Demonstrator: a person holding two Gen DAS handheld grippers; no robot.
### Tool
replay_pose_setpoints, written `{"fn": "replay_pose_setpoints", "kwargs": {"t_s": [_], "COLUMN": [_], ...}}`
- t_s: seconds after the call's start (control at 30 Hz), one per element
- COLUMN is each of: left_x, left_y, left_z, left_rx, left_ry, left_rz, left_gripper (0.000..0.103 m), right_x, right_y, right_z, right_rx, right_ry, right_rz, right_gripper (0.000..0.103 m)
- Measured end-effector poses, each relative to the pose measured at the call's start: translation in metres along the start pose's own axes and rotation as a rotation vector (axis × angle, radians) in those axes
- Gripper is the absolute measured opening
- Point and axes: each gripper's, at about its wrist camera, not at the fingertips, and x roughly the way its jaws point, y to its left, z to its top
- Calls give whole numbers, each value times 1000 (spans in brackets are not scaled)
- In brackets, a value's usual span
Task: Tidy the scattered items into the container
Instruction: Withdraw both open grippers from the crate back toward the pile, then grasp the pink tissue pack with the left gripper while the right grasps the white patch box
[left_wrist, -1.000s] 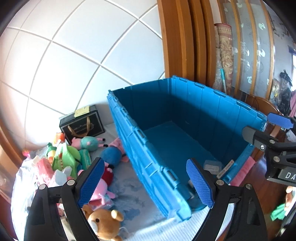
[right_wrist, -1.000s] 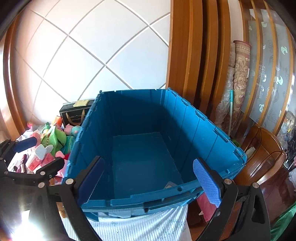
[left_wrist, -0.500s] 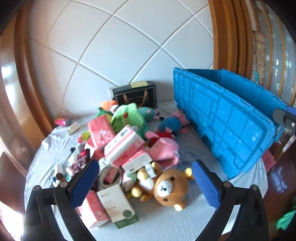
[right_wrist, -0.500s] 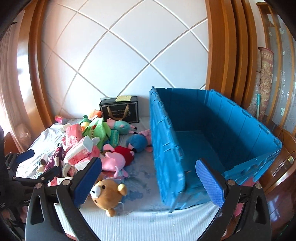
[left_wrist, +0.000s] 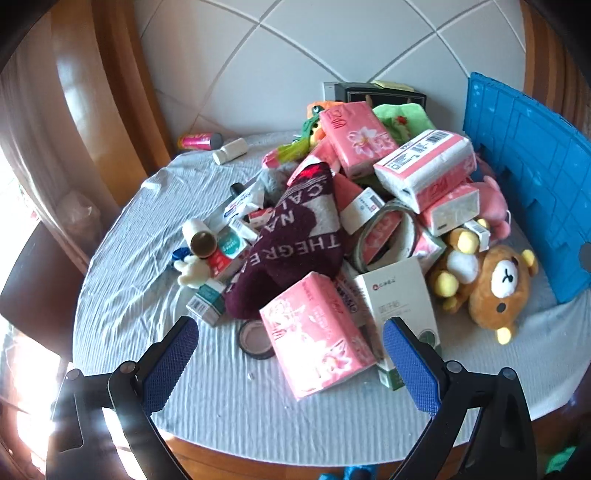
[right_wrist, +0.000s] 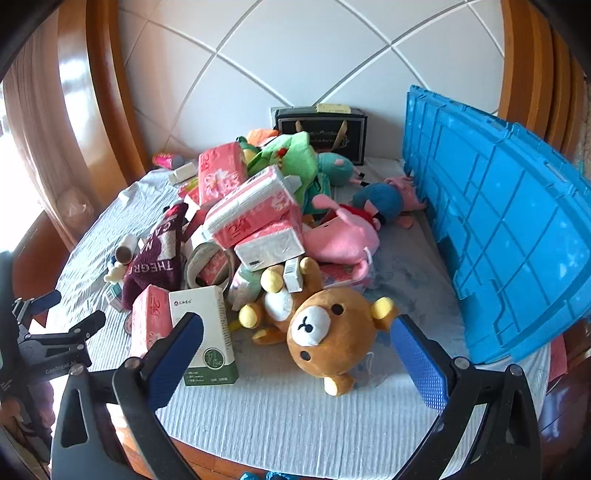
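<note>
Blue plastic crate (right_wrist: 509, 229) stands at the right edge of the round table (left_wrist: 155, 229), ribbed outer wall facing both cameras; its inside is hidden from both views. Black gift box (right_wrist: 325, 129) with gold ribbon handles sits at the back against the white diamond-panelled wall, a yellow slip on its lid.

Scattered items lie heaped on the wrinkled pale cloth, left of the crate. Soft goods: brown plush bear (right_wrist: 321, 332) lying on its back with yellow paws, nearest the crate; pink plush pig (right_wrist: 343, 236) behind it; green plush toy (right_wrist: 291, 158); maroon knitted sock (left_wrist: 291, 236) with white lettering. Crinkly film packs: pink tissue pack (left_wrist: 317, 339) at the heap's front, more stacked higher. Rigid card: white carton (left_wrist: 399, 306) with green base. Tape roll (left_wrist: 384, 232) stands on edge mid-heap; a cardboard tube (left_wrist: 199, 236) lies at the left.

Left gripper (left_wrist: 290, 365) hovers over the front tissue pack, blue textured pads spread wide, nothing between them. Right gripper (right_wrist: 295, 354) hovers just before the bear, fingers likewise wide apart and empty.
</note>
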Motion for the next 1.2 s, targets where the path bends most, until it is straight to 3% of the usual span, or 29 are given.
{"fn": "replay_pose_setpoints", "kwargs": {"t_s": [0.2,0.5,0.7,0.8,1.2], "left_x": [42,89,122,132,121], "left_y": [12,5,5,0,3], "left_z": [-18,-29,-33,-36,-36], "left_rx": [-98,-139,-179,-151,117], "left_ry": [96,177,239,247,200], "left_rz": [-14,-117,-295,-325,-168], "left_gripper": [101,101,102,103,100], "right_x": [52,95,108,115,145], "right_y": [31,57,58,61,94], "right_z": [-15,-45,-60,-63,-54], "right_rx": [-60,-49,-5,5,-38], "right_ry": [86,210,252,266,272], "right_rz": [82,79,26,8,40], "right_gripper": [103,103,103,103,103]}}
